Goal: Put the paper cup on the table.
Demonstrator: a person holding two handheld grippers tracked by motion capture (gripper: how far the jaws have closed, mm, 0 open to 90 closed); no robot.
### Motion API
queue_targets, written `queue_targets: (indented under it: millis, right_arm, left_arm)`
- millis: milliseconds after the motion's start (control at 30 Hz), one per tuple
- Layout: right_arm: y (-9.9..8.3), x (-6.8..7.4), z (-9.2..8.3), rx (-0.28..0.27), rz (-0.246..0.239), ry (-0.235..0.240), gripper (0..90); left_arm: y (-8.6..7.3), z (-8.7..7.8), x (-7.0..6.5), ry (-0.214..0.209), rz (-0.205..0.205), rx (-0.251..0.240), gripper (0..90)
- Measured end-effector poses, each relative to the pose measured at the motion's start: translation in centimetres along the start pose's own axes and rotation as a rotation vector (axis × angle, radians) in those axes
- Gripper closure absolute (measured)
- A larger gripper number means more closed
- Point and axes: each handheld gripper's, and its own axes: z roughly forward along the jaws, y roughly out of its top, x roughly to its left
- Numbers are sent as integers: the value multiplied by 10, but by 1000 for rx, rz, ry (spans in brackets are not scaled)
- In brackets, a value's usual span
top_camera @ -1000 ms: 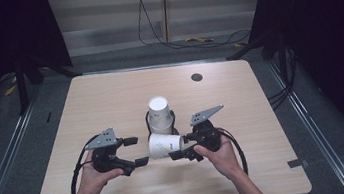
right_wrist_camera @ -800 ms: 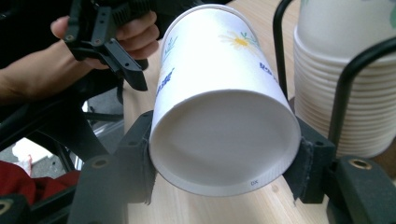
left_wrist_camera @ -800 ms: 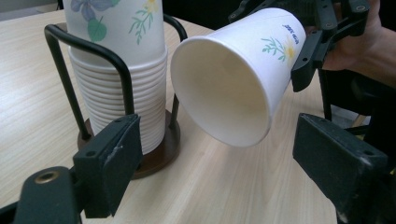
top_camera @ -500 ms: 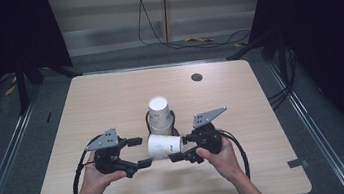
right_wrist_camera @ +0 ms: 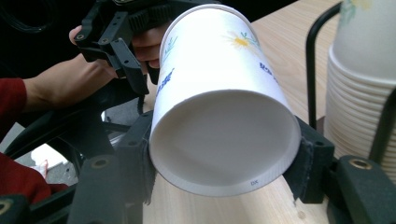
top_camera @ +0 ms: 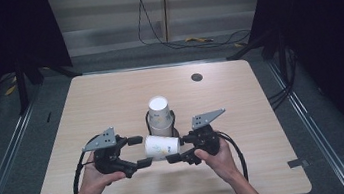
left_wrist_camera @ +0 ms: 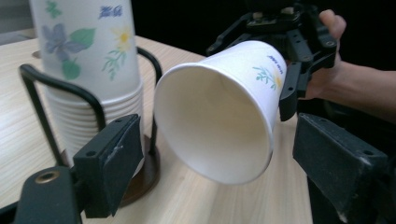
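The right gripper (top_camera: 177,158) squeezes the paper cup (top_camera: 162,146) lying sideways. The left gripper (top_camera: 139,151), at its 9 o'clock, has just opened wide around its rim.

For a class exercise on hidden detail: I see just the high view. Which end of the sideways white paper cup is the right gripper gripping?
Observer: The right gripper is shut on the white floral paper cup at its recessed base end.
Operator: And the left gripper?
Observer: The left gripper has just been opening its jaws. Its pads stand either side of the cup's open mouth, not touching it.
Operator: What's behind?
Observer: A nested stack of floral paper cups stands in a black wire holder.
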Motion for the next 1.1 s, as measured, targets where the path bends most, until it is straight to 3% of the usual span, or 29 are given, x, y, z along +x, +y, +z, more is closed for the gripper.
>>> queue_targets:
  millis: [167,233,767,900,1100]
  right_arm:
    - [2,4,1,-10,-13,18,371]
    - [2,5,2,-9,-16,25,371]
    - [5,10,5,-1,-40,57,370]
    - [5,10,4,-10,-40,64,369]
    - [5,11,5,-11,-50,64,369]
  left_arm:
    - [0,5,-1,-39,-17,8,157]
    - [0,7,-2,-23,-4,14,157]
    - [0,9,-3,-73,-4,-23,199]
    - [2,9,-6,-58,13,-24,197]
    - [0,9,-4,-82,-6,-32,196]
